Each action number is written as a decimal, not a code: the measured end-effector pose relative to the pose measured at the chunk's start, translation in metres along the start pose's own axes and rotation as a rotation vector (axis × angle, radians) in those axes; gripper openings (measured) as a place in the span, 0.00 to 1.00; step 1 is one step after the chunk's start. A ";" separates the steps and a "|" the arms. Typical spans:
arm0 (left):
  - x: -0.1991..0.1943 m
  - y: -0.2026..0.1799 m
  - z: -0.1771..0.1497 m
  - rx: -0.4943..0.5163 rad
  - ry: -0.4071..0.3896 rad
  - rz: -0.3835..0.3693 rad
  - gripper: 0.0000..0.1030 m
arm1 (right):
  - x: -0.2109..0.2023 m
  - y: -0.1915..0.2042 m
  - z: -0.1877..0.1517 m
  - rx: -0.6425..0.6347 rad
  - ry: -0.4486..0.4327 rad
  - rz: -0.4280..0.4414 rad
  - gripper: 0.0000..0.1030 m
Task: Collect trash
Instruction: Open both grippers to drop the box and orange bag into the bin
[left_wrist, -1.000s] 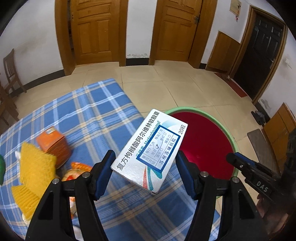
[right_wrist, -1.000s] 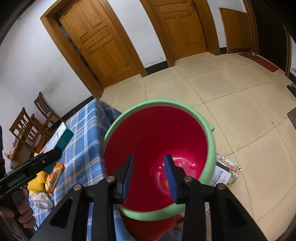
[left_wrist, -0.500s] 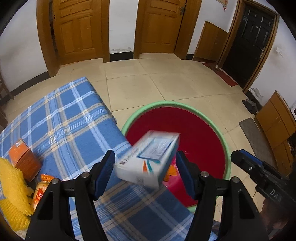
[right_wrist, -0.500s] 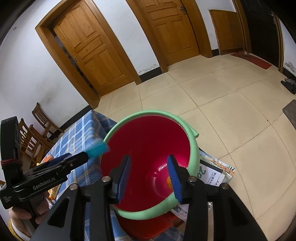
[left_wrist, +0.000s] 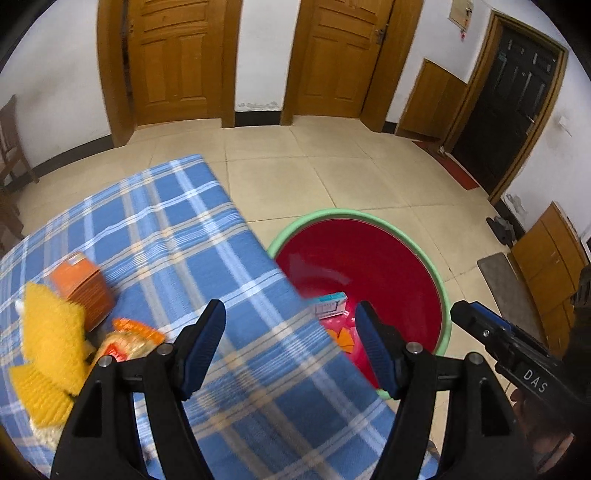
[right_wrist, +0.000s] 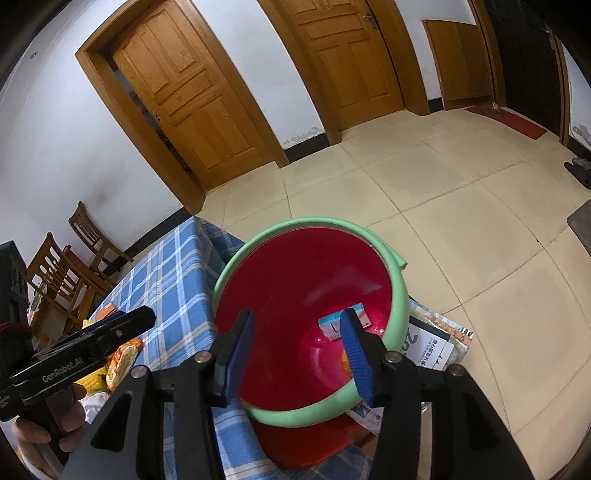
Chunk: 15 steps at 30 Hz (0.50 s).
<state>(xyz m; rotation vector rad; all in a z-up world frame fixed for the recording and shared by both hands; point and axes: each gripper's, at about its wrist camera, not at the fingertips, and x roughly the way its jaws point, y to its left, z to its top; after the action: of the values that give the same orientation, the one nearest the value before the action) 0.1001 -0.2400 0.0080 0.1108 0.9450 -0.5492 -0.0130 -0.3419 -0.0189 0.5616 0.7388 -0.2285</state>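
Observation:
The white and teal medicine box (left_wrist: 330, 305) lies inside the red basin with a green rim (left_wrist: 441, 291), next to an orange scrap (left_wrist: 343, 338). The box also shows in the right wrist view (right_wrist: 334, 325), inside the basin (right_wrist: 310, 225). My left gripper (left_wrist: 290, 350) is open and empty over the table edge beside the basin. My right gripper (right_wrist: 297, 354) is open and empty above the basin. On the blue plaid table (left_wrist: 166, 229) lie an orange box (left_wrist: 82, 286), yellow foam netting (left_wrist: 51, 343) and an orange snack wrapper (left_wrist: 127, 341).
The basin stands on a red stool (right_wrist: 295, 446) by the table's right edge. Papers (right_wrist: 436, 343) lie under and beside the basin. Wooden chairs (right_wrist: 62, 273) stand at the far left. Tiled floor and wooden doors (left_wrist: 170, 59) lie beyond.
My left gripper let go of the medicine box, which fell into the red basin. The left gripper has pulled back over the table. The right gripper stayed open above the basin.

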 end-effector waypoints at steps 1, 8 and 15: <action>-0.004 0.003 -0.001 -0.007 -0.003 0.005 0.70 | -0.001 0.002 -0.001 -0.004 0.001 0.003 0.51; -0.031 0.030 -0.013 -0.065 -0.026 0.053 0.70 | -0.002 0.025 -0.002 -0.037 0.014 0.027 0.55; -0.055 0.070 -0.028 -0.146 -0.056 0.116 0.70 | -0.001 0.048 -0.010 -0.076 0.035 0.058 0.57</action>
<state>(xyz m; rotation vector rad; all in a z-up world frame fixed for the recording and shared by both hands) 0.0883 -0.1490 0.0249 0.0188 0.9148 -0.3737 -0.0011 -0.2970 -0.0047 0.5145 0.7609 -0.1366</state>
